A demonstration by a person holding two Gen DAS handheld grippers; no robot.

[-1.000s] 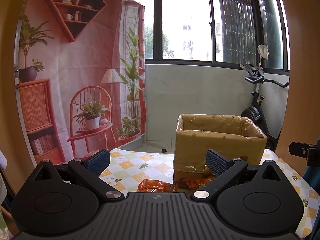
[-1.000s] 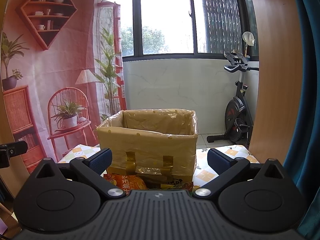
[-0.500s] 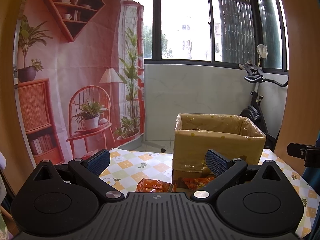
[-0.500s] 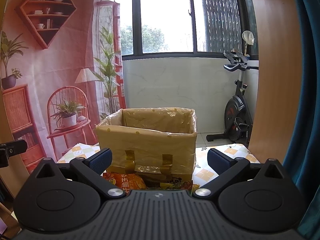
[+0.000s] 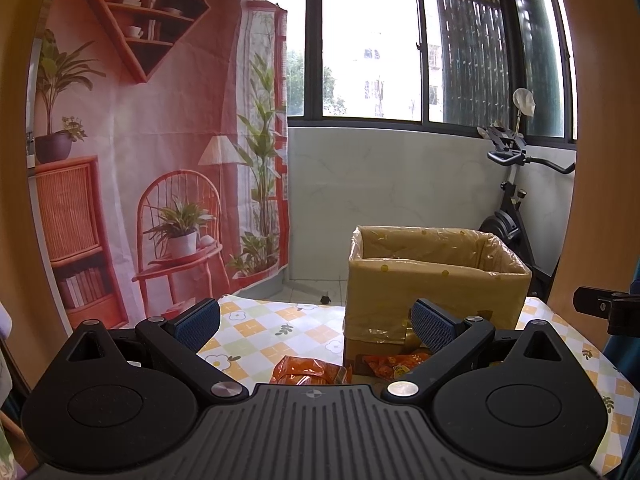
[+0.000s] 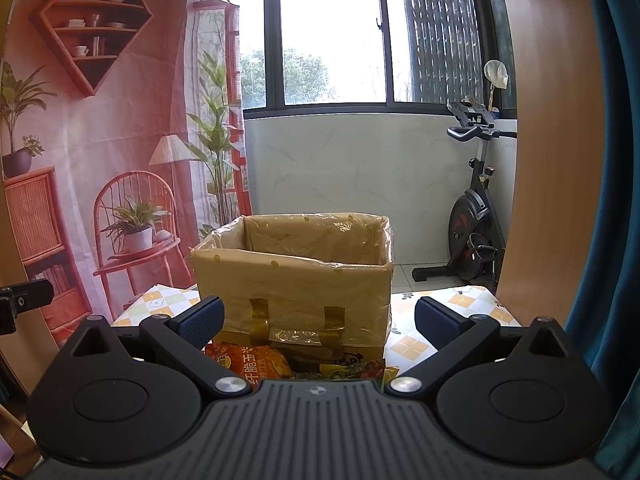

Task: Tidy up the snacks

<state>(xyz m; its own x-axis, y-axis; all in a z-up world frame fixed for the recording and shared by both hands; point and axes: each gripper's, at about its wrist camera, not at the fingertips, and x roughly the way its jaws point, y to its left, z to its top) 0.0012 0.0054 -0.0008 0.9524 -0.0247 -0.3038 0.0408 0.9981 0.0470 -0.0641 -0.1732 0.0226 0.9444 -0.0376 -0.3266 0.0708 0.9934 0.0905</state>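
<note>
1. Left gripper (image 5: pixel 314 318): I see both blue-padded fingers spread wide, nothing between them, held above the near part of the table.
2. Right gripper (image 6: pixel 318 320): my right-wrist view shows it likewise spread wide and empty, aimed straight at the box.
3. Orange snack packet (image 5: pixel 310 370): crinkled wrapper lying on the tablecloth just beyond the left gripper body, a little left of the box's near corner.
4. Second orange packet (image 5: pixel 394 362): lies against the foot of the box, partly hidden by the left gripper's right finger.
5. Red-orange snack bag (image 6: pixel 250 362): printed lettering, on the table at the base of the box, just ahead of the right gripper; its lower part is hidden by the gripper body.
6. Green-yellow packets (image 6: pixel 352 370): beside the red-orange bag, also at the box's foot; I cannot tell how many.
7. Cardboard box (image 5: pixel 436 292): open-topped, lined with clear plastic folded over the rim, taped on the front face; I cannot see its inside floor.
8. Table (image 5: pixel 280 328): covered in a checked cloth with flower prints.
9. Printed backdrop (image 5: pixel 140 160): hangs to the left behind the table.
10. Exercise bike (image 6: pixel 476 220): stands on the floor at the right, beyond the table.
</note>
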